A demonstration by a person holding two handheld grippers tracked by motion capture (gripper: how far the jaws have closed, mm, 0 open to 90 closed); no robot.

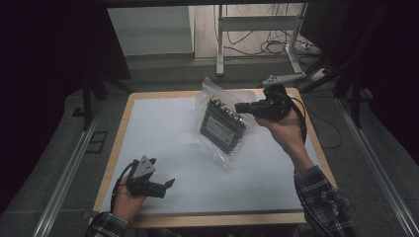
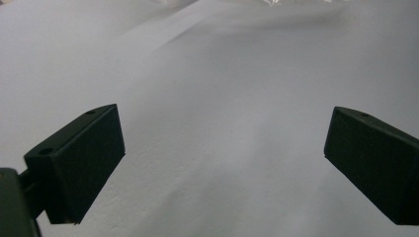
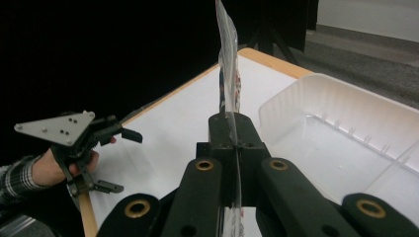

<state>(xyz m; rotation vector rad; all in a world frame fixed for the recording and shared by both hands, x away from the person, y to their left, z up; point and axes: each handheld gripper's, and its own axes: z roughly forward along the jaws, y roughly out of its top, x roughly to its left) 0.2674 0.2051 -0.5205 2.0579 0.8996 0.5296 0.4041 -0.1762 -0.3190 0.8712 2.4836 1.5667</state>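
My right gripper [image 3: 232,143] has its fingers clamped on a plastic bag [image 1: 222,123] above the white worktop [image 1: 163,143]; my left gripper [image 1: 165,186] rests fingers apart; the room is dark.

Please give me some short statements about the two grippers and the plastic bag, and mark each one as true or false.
1. The right gripper is shut on the edge of the clear plastic bag. True.
2. The left gripper also holds the bag. False: it is open, low over the white table cover, apart from the bag.
3. The bag holds a dark, flat pack. True.
4. The bag lies flat on the table. False: the right gripper holds its upper edge up.
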